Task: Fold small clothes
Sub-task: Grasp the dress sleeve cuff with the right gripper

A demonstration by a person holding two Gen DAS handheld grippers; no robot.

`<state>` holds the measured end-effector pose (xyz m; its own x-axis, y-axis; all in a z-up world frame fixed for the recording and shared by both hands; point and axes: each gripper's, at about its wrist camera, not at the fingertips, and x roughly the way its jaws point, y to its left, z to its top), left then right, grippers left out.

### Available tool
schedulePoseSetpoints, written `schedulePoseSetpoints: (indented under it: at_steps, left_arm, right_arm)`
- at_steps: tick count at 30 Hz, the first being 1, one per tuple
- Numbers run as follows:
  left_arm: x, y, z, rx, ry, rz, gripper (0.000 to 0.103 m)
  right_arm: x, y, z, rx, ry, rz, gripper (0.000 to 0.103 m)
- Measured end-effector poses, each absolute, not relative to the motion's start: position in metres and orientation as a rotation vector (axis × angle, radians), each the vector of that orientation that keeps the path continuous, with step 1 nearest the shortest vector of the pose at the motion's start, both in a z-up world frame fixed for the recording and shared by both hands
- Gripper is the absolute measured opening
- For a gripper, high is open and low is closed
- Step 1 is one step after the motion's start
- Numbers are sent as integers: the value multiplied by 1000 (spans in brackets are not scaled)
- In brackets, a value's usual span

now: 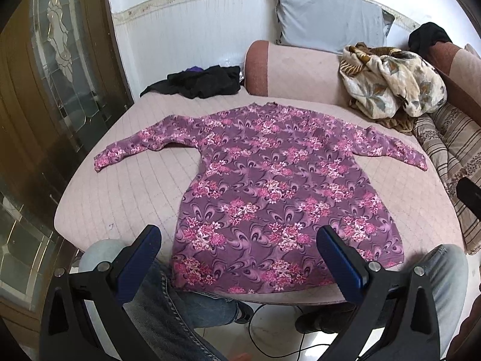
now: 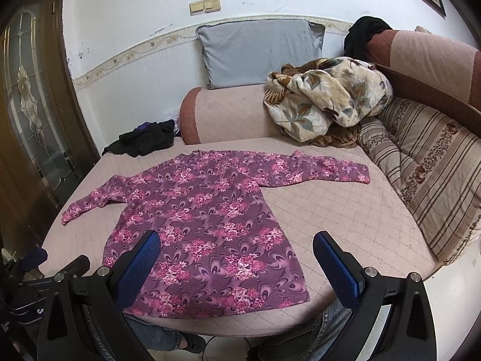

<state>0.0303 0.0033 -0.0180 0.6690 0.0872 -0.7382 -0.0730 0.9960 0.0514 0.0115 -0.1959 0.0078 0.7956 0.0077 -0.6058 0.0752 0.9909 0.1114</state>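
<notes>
A purple long-sleeved top with pink flowers (image 1: pixel 270 186) lies flat on the pink quilted bed (image 1: pixel 126 198), sleeves spread left and right, hem toward me. It also shows in the right wrist view (image 2: pixel 204 225). My left gripper (image 1: pixel 239 240) is open and empty, held above the hem, not touching the cloth. My right gripper (image 2: pixel 236 246) is open and empty, above the hem's right half. Its blue pads (image 2: pixel 336 264) stand wide apart.
A black clothes heap (image 1: pixel 204 81) lies at the far left of the bed. A pink bolster (image 1: pixel 294 69), a grey pillow (image 1: pixel 327 15) and a floral blanket (image 1: pixel 390 84) sit behind. Striped cushions (image 2: pixel 427 180) line the right. A glass door (image 1: pixel 60 69) stands left. The person's knees (image 1: pixel 180 310) are below the bed edge.
</notes>
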Motion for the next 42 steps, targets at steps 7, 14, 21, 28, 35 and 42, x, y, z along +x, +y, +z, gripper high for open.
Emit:
schedulePoseSetpoints:
  at_steps: [7,14,21,28,35,42]
  left_arm:
    - [46,4,-31,10,868,97,103]
    - [82,-15,-19,23,851,32,103]
    - [163,-66,8,56,811,-97,103]
    - [274,-127,-22,-5,945,-267,103]
    - [317,-139,-102,-33,1057,-304,103]
    - [314,-120,-143,-84,1143,-313,103]
  right_arm:
    - [28,-199,-5,146,671,-36,103]
    - [73,-241,-3,287,688,28,99]
    - [160,-336,14,489,704,-92,97]
    - [272,-482,-28,735,765,-280,83]
    - [306,-552,-138,804,892,-434,73]
    - [325,-586,-201,986,927,-474,66]
